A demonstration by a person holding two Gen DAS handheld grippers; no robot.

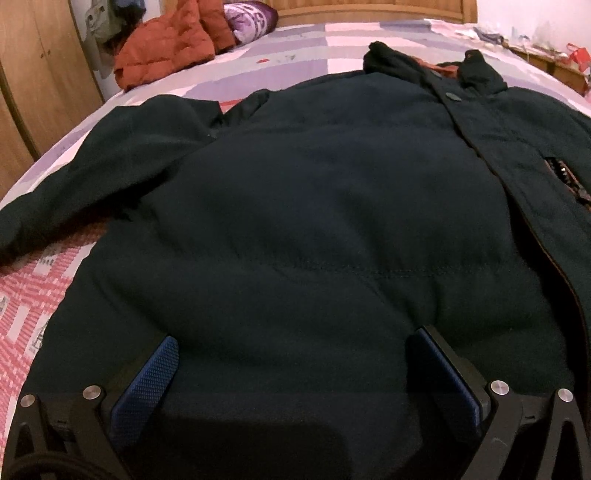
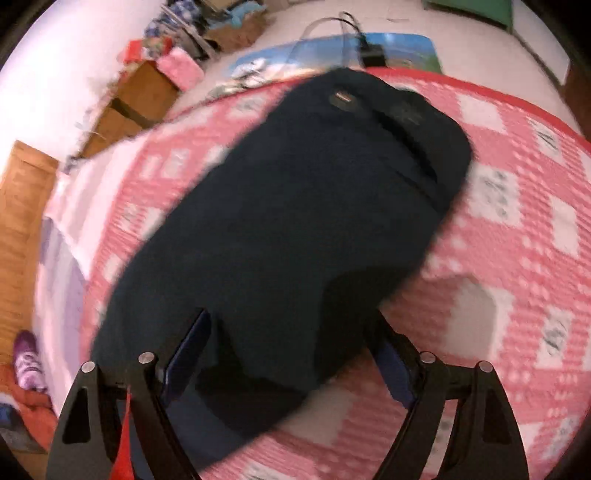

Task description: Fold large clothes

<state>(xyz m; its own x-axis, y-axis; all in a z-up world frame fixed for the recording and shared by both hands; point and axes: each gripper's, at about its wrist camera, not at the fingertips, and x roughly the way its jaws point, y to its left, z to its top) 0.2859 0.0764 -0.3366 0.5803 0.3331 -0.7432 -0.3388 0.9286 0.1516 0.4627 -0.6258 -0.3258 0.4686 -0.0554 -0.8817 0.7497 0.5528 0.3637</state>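
Left wrist view shows our left gripper [image 1: 291, 373] spread wide over the jacket [image 1: 314, 206], gripping nothing, pads resting on the padded front near the hem, probably to pin it. The jacket lies face up on the bed [image 1: 40, 295], one sleeve [image 1: 74, 184] out sideways. Our right gripper [image 2: 291, 354] straddles another sleeve [image 2: 295, 206] half-open; whether its pads pinch cloth, we cannot tell through blur.

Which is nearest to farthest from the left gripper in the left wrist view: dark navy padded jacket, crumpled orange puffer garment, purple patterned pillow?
1. Dark navy padded jacket: directly under the left gripper, between its open fingers.
2. Crumpled orange puffer garment: far upper left, on the bed.
3. Purple patterned pillow: just behind it, by the headboard.
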